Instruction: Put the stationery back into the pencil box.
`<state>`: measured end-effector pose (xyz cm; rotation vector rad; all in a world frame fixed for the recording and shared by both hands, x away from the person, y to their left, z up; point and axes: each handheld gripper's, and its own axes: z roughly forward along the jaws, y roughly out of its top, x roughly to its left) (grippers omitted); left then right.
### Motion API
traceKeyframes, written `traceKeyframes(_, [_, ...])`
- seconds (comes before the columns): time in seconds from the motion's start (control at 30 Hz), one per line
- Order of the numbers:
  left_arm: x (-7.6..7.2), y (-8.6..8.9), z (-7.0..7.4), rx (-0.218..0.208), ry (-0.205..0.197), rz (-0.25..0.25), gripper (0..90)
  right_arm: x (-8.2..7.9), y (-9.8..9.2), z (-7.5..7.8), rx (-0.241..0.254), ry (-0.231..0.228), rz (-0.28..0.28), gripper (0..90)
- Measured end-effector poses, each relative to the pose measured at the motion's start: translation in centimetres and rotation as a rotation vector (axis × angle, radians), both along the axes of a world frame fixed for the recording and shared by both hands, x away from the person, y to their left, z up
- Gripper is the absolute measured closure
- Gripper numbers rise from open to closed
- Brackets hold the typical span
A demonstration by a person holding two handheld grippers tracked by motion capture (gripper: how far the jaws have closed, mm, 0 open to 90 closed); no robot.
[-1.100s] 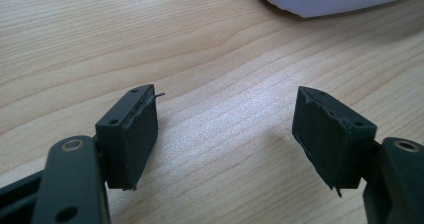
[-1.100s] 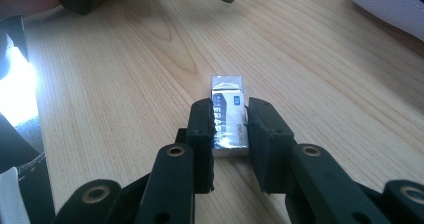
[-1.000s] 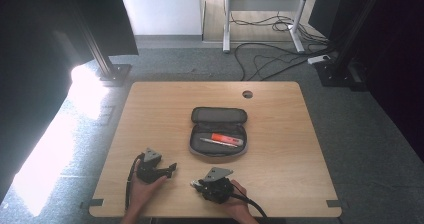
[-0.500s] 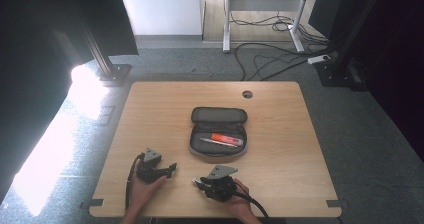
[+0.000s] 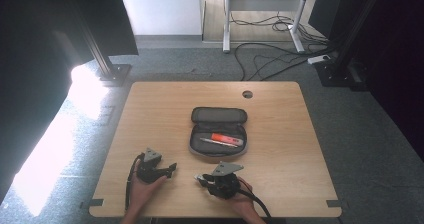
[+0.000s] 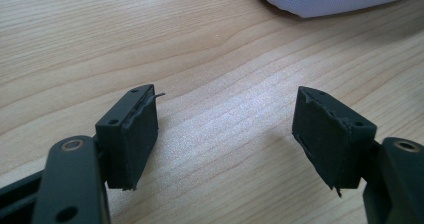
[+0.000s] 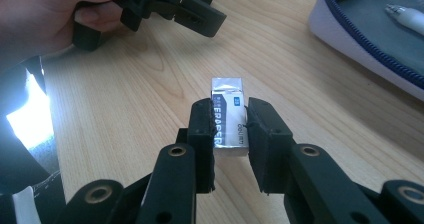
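Note:
My right gripper [image 7: 230, 107] is shut on a small white eraser [image 7: 229, 119] in a dark printed sleeve, just above the wooden table [image 5: 280, 134]. In the high view the right gripper [image 5: 202, 177] sits near the front edge and points left. My left gripper [image 5: 170, 170] lies a short way to its left, pointing right. The left gripper [image 6: 227, 109] is open over bare wood with nothing between its jaws. An open grey pencil case [image 5: 218, 115] lies mid-table just beyond both, holding a red pen [image 5: 224, 138] and a pale pen [image 5: 212, 142].
The right gripper view shows the case's zipped rim [image 7: 360, 49] at the right and the other hand [image 7: 45, 14] at upper left. A cable hole [image 5: 247, 94] marks the table's far edge. Cables [image 5: 270, 59] and stand feet lie on the floor beyond.
My right gripper has edged slightly to the right with the eraser still in it. The left gripper has kept still.

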<state>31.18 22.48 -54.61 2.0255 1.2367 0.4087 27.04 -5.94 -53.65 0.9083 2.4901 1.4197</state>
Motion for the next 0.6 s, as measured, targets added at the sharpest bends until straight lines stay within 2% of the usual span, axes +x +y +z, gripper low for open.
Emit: traceKeyframes(0.6, [0.0, -0.1, 0.0, 0.004, 0.000, -0.001, 26.9, 0.5, -1.3, 1.2, 0.042, -0.021, -0.040, 72.5])
